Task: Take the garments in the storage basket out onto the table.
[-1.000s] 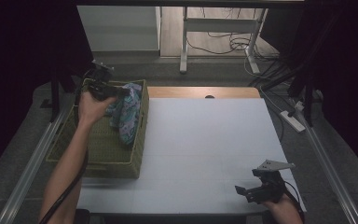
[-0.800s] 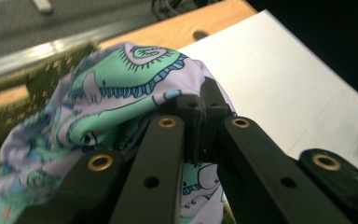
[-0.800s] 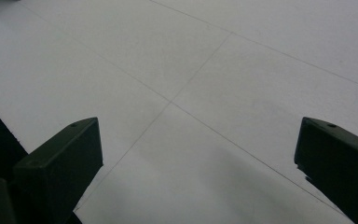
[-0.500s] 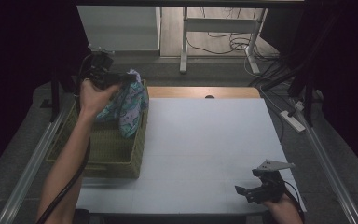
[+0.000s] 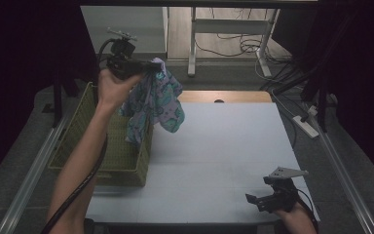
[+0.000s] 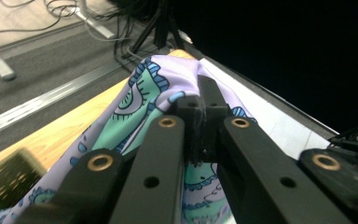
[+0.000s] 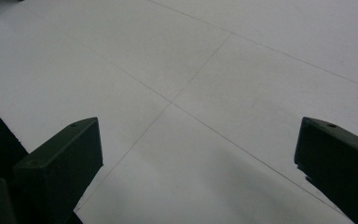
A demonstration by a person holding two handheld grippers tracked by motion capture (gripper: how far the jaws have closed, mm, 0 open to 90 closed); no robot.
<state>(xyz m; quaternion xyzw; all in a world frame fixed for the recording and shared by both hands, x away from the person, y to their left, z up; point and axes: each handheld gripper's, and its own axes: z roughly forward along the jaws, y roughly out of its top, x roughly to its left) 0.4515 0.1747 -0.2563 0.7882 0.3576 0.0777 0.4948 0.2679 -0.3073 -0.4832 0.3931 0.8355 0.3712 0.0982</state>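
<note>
My left gripper (image 5: pixel 148 66) is raised high over the far left of the table, shut on a lilac cloth (image 5: pixel 157 102) printed with teal and blue shapes. The cloth hangs down from the jaws, its lower end over the right rim of a green wicker basket (image 5: pixel 119 156). In the left gripper view the cloth (image 6: pixel 144 98) is bunched around my closed left gripper (image 6: pixel 201 100). My right gripper (image 5: pixel 259 201) rests low at the near right edge of the white table (image 5: pixel 224 146). Its jaws stand wide apart in the right gripper view (image 7: pixel 198 154), with bare table between them.
The basket stands at the table's left edge. A wooden strip (image 5: pixel 219 96) runs along the far edge. A power strip (image 5: pixel 307 126) and cables lie on the floor at the right, and white desk legs (image 5: pixel 192 39) stand beyond the table.
My left gripper has lifted the cloth up out of the basket and carried it rightward. The right gripper has stayed where it was.
</note>
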